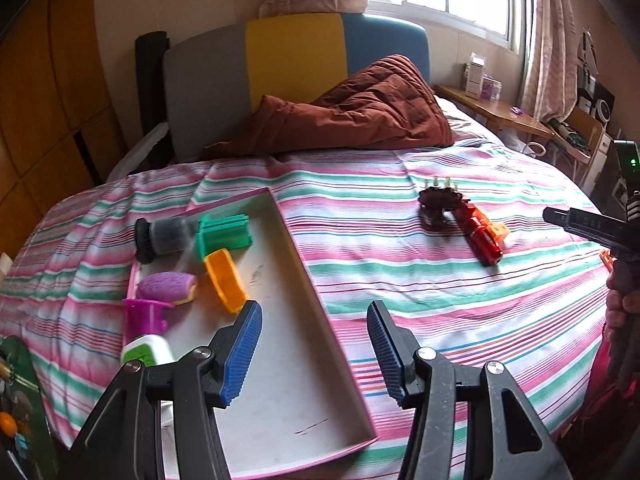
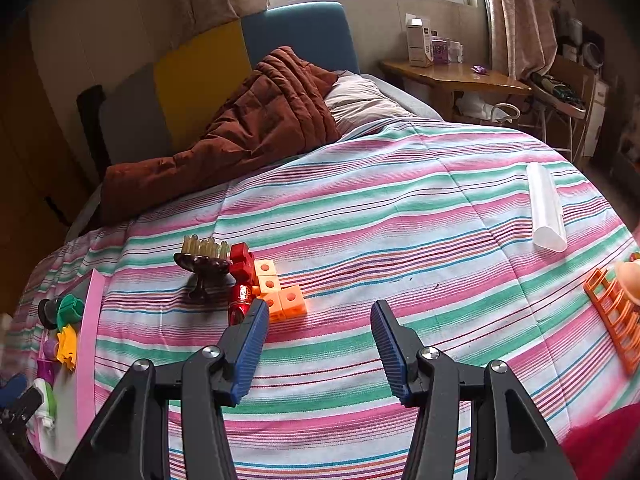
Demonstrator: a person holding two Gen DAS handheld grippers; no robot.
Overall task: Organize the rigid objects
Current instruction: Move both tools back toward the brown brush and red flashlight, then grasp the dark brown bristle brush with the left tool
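A pink-rimmed white tray [image 1: 288, 368] lies on the striped bed, seen at the far left in the right wrist view as the tray [image 2: 86, 344]. In its far end sit a black brush [image 1: 154, 238], a green block [image 1: 224, 236], an orange piece [image 1: 226, 282], a purple piece [image 1: 168, 288], a magenta piece [image 1: 146, 314] and a white-green piece [image 1: 146, 350]. My left gripper [image 1: 314, 354] hovers open over the tray, empty. My right gripper [image 2: 318, 354] is open and empty above the bedspread. Just beyond its left fingertip lie a dark brown hairbrush [image 2: 206, 270], a red toy [image 2: 242, 280] and orange cubes [image 2: 280, 292].
A clear plastic tube [image 2: 546, 208] lies at the right on the bed. An orange grid piece [image 2: 614, 316] and a peach toy [image 2: 630, 280] sit at the right edge. A brown quilt [image 1: 360, 108] is heaped by the headboard. A wooden bedside table [image 2: 452, 76] stands beyond.
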